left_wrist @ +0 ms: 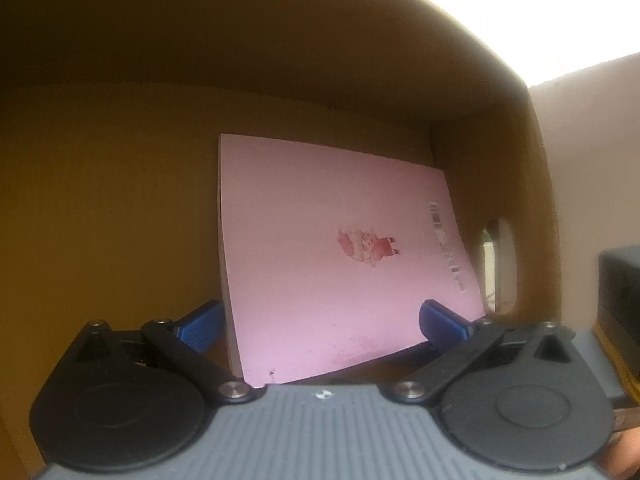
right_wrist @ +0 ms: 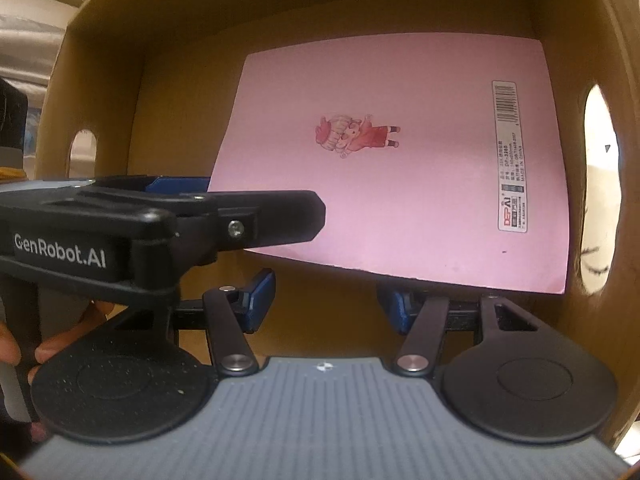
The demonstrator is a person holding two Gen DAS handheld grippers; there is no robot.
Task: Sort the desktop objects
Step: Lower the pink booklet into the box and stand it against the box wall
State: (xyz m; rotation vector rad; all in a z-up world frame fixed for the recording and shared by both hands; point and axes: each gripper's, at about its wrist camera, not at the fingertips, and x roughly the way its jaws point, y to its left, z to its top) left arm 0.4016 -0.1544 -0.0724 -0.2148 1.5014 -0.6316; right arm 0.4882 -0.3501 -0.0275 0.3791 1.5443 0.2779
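Observation:
A pink notebook [left_wrist: 340,248] with a small cartoon figure and a barcode label lies flat on the bottom of a brown cardboard box [left_wrist: 120,40]. My left gripper [left_wrist: 320,324] hovers over the notebook's near edge with its blue fingers [left_wrist: 200,326] spread wide, and they do not press on the cover. In the right wrist view the same notebook [right_wrist: 400,168] fills the box [right_wrist: 180,20] floor. My right gripper [right_wrist: 326,306] stands open above the bare cardboard just before it, with nothing between its jaws. The left gripper's black body [right_wrist: 160,220] reaches in from the left.
The box walls close in on all sides, with oval handle holes [right_wrist: 600,188] [right_wrist: 82,152] in the end walls. A dark block [left_wrist: 620,280] stands outside the box on the right. A person's fingers [right_wrist: 16,344] hold the left tool.

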